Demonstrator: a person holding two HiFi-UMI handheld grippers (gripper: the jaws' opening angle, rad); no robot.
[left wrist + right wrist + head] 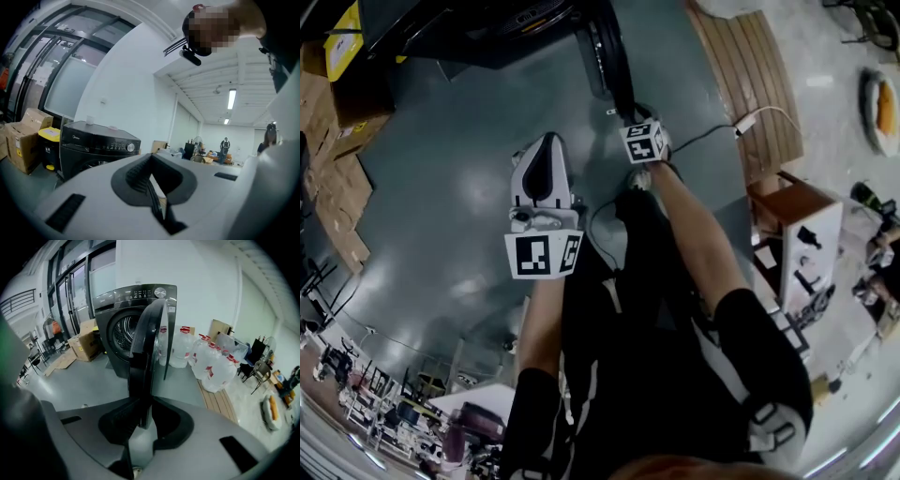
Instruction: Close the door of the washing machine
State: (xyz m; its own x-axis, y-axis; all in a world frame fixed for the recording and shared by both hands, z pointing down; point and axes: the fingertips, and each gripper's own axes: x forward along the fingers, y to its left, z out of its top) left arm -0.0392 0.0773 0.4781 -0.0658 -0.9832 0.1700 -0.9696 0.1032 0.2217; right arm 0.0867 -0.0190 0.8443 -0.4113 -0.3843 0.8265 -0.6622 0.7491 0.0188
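The right tongs (143,401) are clenched on the door (149,343). Its black rim stands edge-on between the pads and rises straight ahead of them. The door hangs wide open, swung out from the washer (119,324), which stands beyond these tongs and a little to their left, its drum mouth uncovered. To the right of these tongs, past the door, water jugs (211,364) crowd together, with a wooden pallet (218,401) nearer on the same side. Cardboard boxes (84,345) lie far to their left, beside the washer. The left tongs (151,161) are clenched on nothing, the pads meeting in a thin line. They point nearly level, with the washer ahead and to their left, well apart from them, and a yellow bin (49,138) further left beyond it. In the head view the left tongs sit near the right tongs, to their left and closer to the person, over grey floor (441,187), touching neither the door nor the washer.
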